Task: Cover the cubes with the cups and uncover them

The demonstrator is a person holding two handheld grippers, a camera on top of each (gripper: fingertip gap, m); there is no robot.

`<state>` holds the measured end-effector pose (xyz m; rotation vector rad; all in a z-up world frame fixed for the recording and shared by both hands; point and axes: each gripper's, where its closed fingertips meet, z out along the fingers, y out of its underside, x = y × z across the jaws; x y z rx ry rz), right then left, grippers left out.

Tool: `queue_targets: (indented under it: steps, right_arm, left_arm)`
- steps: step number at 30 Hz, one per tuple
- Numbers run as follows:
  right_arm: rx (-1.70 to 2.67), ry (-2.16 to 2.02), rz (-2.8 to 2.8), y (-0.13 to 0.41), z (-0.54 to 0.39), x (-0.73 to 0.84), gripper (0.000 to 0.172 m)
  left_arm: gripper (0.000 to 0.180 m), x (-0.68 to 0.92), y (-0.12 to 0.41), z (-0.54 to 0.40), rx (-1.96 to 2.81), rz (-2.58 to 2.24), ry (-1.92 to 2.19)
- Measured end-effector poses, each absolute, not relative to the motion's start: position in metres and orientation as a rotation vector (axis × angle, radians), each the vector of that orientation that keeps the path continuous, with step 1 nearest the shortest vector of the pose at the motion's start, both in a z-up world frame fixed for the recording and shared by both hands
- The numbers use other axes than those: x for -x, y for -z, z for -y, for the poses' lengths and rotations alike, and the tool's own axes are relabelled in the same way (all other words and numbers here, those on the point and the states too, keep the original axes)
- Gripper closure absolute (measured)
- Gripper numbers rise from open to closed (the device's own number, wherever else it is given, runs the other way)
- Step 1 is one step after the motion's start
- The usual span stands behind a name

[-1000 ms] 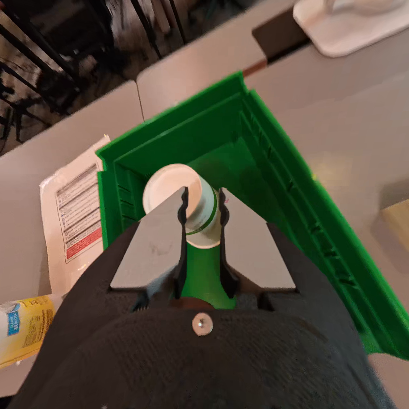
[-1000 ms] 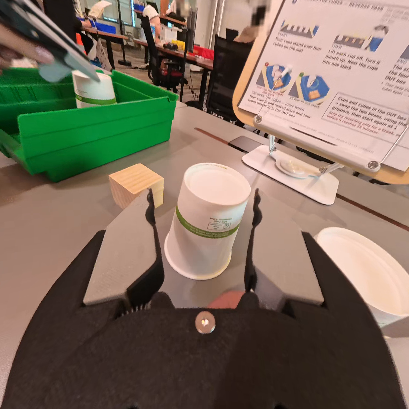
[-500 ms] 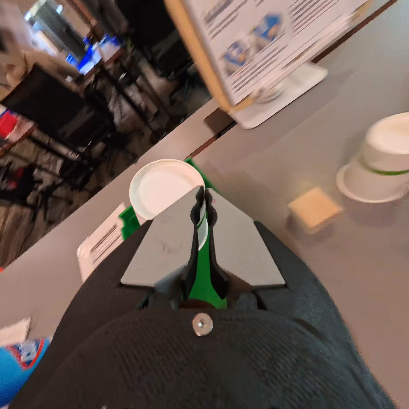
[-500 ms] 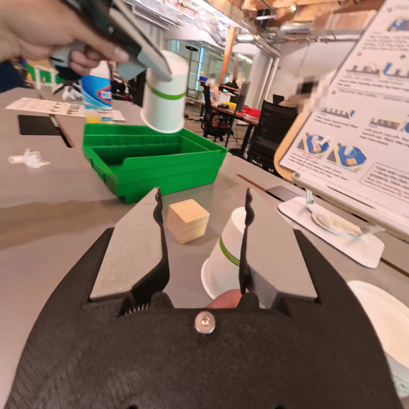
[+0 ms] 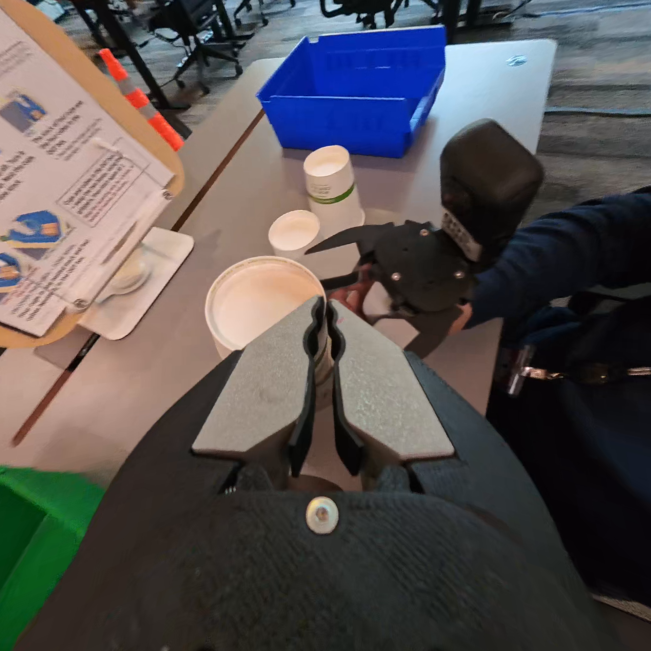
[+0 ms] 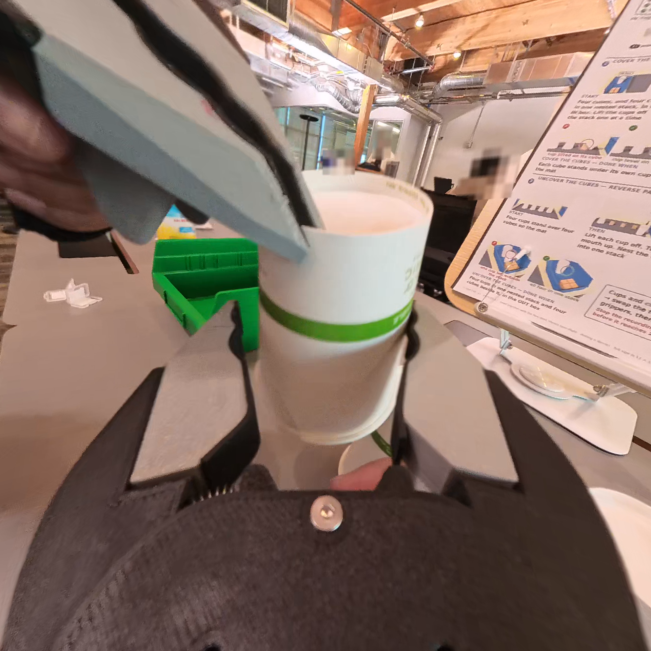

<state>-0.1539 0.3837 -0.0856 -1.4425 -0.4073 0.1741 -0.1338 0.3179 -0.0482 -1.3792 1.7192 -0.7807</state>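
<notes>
Pinching the upturned base rim of a white paper cup in the clenched left gripper, one pad inside the recess and one outside on the wall, mouth pointing down. No longer down in the green bin with the jaws parted around the cup, as a second ago; now lifted clear, carried to mid-frame above the grey table, and tightly nipped.

Seen from the right wrist view, hanging in the centre of the frame between the spread fingers of the right gripper: released, holding nothing, with a clear gap at the left pad and the right pad close against the green band. Pulled back and swung off the standing cup straddled a second ago, and opened wider than half a second ago.

Just under the hanging mouth, low centre, only the edge of another cup and a fingertip. Wooden cube, in plain sight on the table half a second ago, now out of sight in both views, probably hidden below or behind the carried cup.

Farther up the left wrist view, two cups standing mouth down: a nearer one and a banded one, with the blue bin behind.

Judged from this: covering under way, pick finished, lowering over the cube next.
</notes>
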Motion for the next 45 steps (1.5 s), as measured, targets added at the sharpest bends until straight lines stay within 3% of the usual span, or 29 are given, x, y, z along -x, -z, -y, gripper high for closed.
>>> queue_targets:
  steps: [1,8,17,23,31,45]
  right_arm:
    - [1.434,-0.165,0.399,0.084,-0.384,0.151,0.088]
    - [1.409,-0.234,0.43,0.08,-0.378,0.155,0.09]
    - [1.426,-0.302,0.394,0.081,-0.378,0.146,0.091]
    - [1.447,-0.322,0.392,0.085,-0.38,0.145,0.091]
    - [1.436,-0.379,0.398,0.085,-0.379,0.149,0.091]
    - [1.457,-0.267,0.531,0.102,-0.381,0.169,0.091]
  left_arm:
    - [0.18,0.132,0.048,-0.316,1.377,-1.711,0.794]
    - [0.18,0.131,0.043,-0.31,1.332,-1.641,0.886]
    - [0.133,0.165,0.035,-0.354,1.323,-1.415,0.796]
    - [0.13,0.179,0.061,-0.377,1.412,-1.32,0.956]
    - [0.113,0.177,0.101,-0.375,1.413,-1.369,1.026]
    - [0.084,0.162,0.081,-0.374,1.398,-1.219,1.174]
